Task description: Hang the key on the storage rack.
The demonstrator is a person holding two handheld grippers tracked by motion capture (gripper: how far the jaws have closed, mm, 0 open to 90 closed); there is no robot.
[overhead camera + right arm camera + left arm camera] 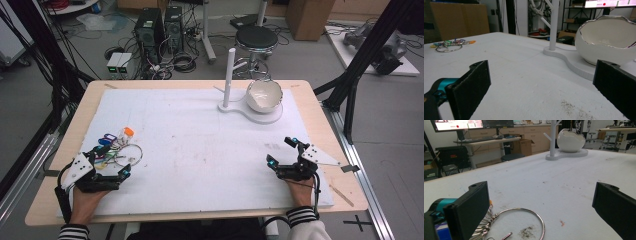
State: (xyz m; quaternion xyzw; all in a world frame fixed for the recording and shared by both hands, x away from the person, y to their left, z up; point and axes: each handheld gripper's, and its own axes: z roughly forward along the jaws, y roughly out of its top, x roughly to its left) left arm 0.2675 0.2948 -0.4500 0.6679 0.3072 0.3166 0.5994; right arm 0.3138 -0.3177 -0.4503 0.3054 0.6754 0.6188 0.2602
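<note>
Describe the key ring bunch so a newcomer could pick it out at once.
Start at the white mat covering the wooden table, then go to its near left part, just ahead of the left gripper. There lies the key ring, a large metal hoop carrying small coloured tags, the mat's only colourful cluster.

Your high view looks forward and down over the whole surface (200, 150), with the white egg-shaped bowl (264, 96) at the far side. Both claw views sit low, near the surface, facing that bowl (570, 140) (609, 40): far off in the left view, close in the right.
</note>
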